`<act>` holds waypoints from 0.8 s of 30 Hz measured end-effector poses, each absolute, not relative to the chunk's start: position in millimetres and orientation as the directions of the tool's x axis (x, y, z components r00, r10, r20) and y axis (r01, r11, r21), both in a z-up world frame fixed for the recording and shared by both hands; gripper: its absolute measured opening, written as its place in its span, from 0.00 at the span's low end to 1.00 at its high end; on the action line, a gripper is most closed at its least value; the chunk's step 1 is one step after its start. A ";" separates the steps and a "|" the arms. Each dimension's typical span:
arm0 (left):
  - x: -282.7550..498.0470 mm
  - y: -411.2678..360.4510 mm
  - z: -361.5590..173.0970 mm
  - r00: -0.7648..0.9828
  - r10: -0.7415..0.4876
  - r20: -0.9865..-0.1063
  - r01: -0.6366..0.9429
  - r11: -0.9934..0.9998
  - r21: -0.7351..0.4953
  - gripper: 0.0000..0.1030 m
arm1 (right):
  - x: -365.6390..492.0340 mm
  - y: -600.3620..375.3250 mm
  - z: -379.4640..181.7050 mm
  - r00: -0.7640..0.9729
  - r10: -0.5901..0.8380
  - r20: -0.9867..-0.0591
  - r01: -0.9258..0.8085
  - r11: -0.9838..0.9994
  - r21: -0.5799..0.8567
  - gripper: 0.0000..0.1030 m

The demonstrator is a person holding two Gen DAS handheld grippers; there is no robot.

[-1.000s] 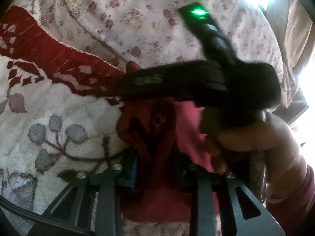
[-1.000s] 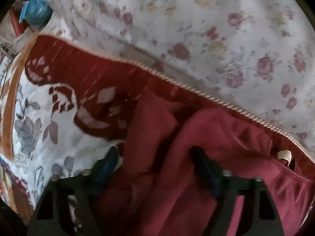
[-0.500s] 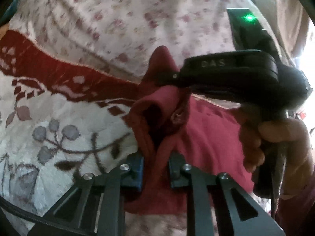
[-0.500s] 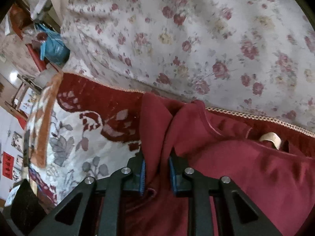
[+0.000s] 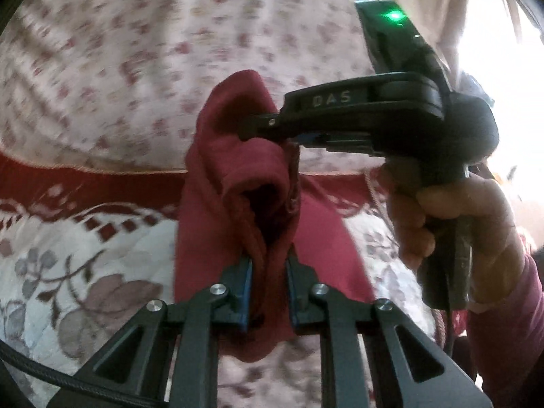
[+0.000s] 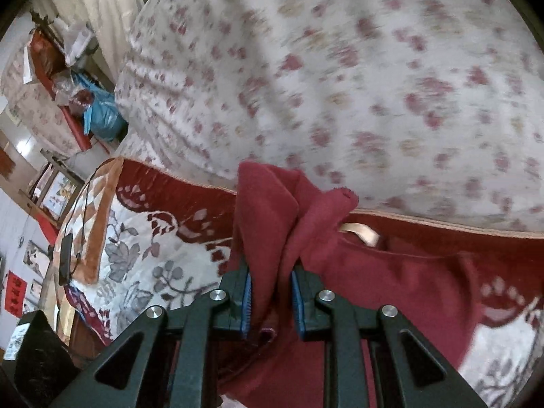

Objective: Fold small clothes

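Pinching the red garment (image 5: 217,224) up off the patterned blanket (image 5: 85,272): left gripper (image 5: 268,285) clamps a bunched fold at 6 o'clock, right gripper (image 6: 270,292) clamps another fold, floral quilt (image 6: 340,85) at 12 o'clock.

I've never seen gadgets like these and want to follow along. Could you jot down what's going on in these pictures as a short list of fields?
garment: dark red garment, bunched and lifted off the bedding
left gripper: shut on a fold of the cloth
right gripper: shut on another fold; also seen side-on in the left view
person's hand: wrapped round the right gripper's handle
surface below: patterned blanket, white with red border
behind: floral quilt
clothing label: tan tag on the garment
fold status: not yet laid flat
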State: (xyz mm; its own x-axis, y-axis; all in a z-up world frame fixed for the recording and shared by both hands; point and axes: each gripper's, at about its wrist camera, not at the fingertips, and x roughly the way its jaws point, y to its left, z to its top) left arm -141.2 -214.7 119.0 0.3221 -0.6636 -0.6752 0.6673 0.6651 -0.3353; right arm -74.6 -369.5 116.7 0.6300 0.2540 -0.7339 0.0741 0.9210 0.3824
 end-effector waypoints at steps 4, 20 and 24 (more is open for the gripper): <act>-159.4 -255.8 121.6 0.273 -0.676 -0.685 0.716 0.618 -0.325 0.15 | -105.2 -412.8 114.0 0.643 0.223 -0.732 0.131 0.911 0.392 0.20; -183.5 -313.1 77.5 0.093 -0.647 -0.757 0.762 0.536 -0.364 0.58 | -158.8 -518.6 27.0 0.593 0.137 -0.794 0.400 0.805 0.438 0.23; -190.7 -261.3 99.0 0.231 -0.631 -0.741 0.790 0.566 -0.236 0.62 | -194.5 -506.1 52.6 0.640 0.167 -0.750 0.356 0.800 0.482 0.54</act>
